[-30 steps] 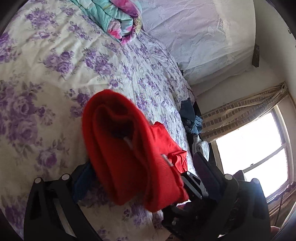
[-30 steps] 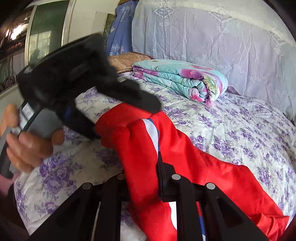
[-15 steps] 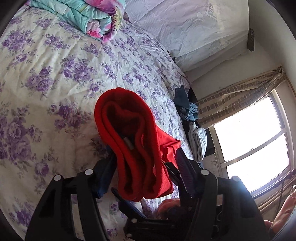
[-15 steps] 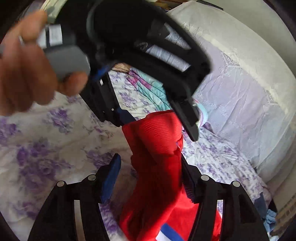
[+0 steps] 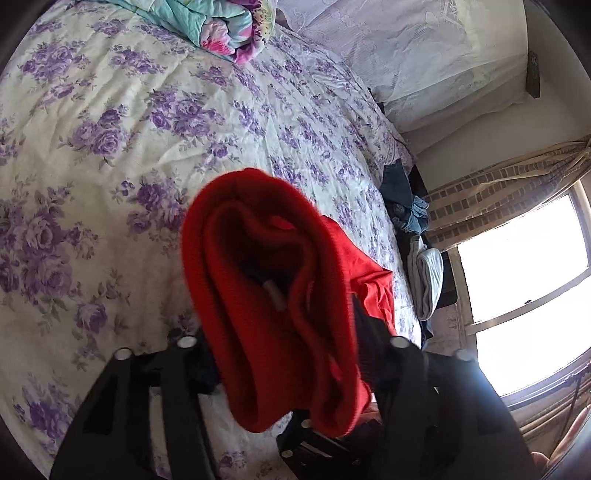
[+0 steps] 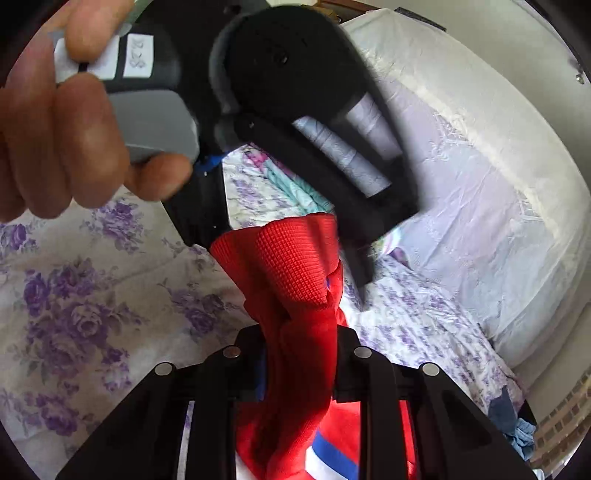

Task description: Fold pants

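The red pants (image 5: 273, 295) with a white and blue side stripe (image 6: 325, 458) hang bunched above the floral bedsheet (image 5: 110, 147). My left gripper (image 5: 288, 354) is shut on their ribbed waistband; it also shows from outside in the right wrist view (image 6: 280, 236), held by a hand (image 6: 62, 129). My right gripper (image 6: 299, 354) is shut on the pants just below the waistband (image 6: 291, 266). The rest of the pants trails down toward the bed (image 5: 373, 284).
A folded teal and pink quilt (image 5: 218, 22) lies at the head of the bed. A lilac cover (image 6: 480, 177) drapes the headboard side. Dark and blue clothes (image 5: 406, 206) are piled beside the bed near a bright window (image 5: 524, 280).
Both grippers have lifted the waistband higher off the bed and drawn close together. The pants now hang more upright between them.
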{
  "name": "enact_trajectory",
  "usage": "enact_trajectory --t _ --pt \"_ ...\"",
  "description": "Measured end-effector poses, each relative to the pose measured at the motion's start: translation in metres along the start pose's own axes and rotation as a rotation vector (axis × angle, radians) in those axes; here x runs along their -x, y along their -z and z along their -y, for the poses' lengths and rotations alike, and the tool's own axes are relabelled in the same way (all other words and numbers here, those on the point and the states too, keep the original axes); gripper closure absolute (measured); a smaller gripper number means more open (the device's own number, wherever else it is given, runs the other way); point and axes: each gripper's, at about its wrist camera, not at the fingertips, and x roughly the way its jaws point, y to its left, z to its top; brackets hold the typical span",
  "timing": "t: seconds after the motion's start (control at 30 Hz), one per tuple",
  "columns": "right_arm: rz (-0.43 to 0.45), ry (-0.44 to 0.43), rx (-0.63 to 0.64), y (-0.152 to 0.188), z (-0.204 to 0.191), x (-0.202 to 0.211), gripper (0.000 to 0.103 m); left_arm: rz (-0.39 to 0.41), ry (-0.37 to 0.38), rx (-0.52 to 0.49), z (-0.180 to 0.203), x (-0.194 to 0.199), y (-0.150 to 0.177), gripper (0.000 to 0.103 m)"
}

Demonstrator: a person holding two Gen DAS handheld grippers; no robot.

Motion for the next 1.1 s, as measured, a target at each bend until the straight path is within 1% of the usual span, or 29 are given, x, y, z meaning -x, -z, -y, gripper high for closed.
enact_trajectory --t 0.07,0.13,0.23,0.37,0.5,0.63,0.73,0.8,0.9,1.0,1.1 --pt "0.012 0.003 -0.025 0.002 0.000 0.011 0.079 0.009 0.029 0.007 0.003 0.002 0.001 0.062" --pt "0.028 0.018 -0.052 0.003 0.007 0.017 0.079 0.025 0.032 -0.009 0.012 0.003 0.003 0.064" --pt "0.055 0.049 -0.117 0.008 0.023 0.027 0.079 0.055 0.029 -0.052 0.036 0.003 0.005 0.064" --pt "0.071 0.082 -0.246 0.024 0.054 0.040 0.078 0.068 0.059 -0.105 0.074 -0.010 0.004 0.064" --pt "0.059 0.097 -0.410 0.052 0.094 0.052 0.077 0.043 0.084 -0.174 0.112 -0.040 0.002 0.064" --pt "0.034 0.133 -0.560 0.092 0.133 0.067 0.077 -0.016 0.128 -0.224 0.150 -0.086 0.005 0.064" --pt "-0.003 0.143 -0.661 0.125 0.156 0.071 0.077 -0.061 0.140 -0.242 0.171 -0.121 0.010 0.064" --pt "-0.040 0.116 -0.769 0.151 0.173 0.069 0.077 -0.092 0.129 -0.237 0.182 -0.149 0.013 0.064" --pt "-0.082 0.045 -0.941 0.187 0.192 0.063 0.077 -0.128 0.074 -0.247 0.194 -0.188 0.019 0.064" --pt "-0.105 -0.036 -1.114 0.221 0.209 0.059 0.077 -0.155 0.019 -0.266 0.203 -0.215 0.026 0.064" --pt "-0.107 -0.083 -1.221 0.243 0.214 0.058 0.077 -0.169 -0.016 -0.293 0.213 -0.232 0.034 0.064"
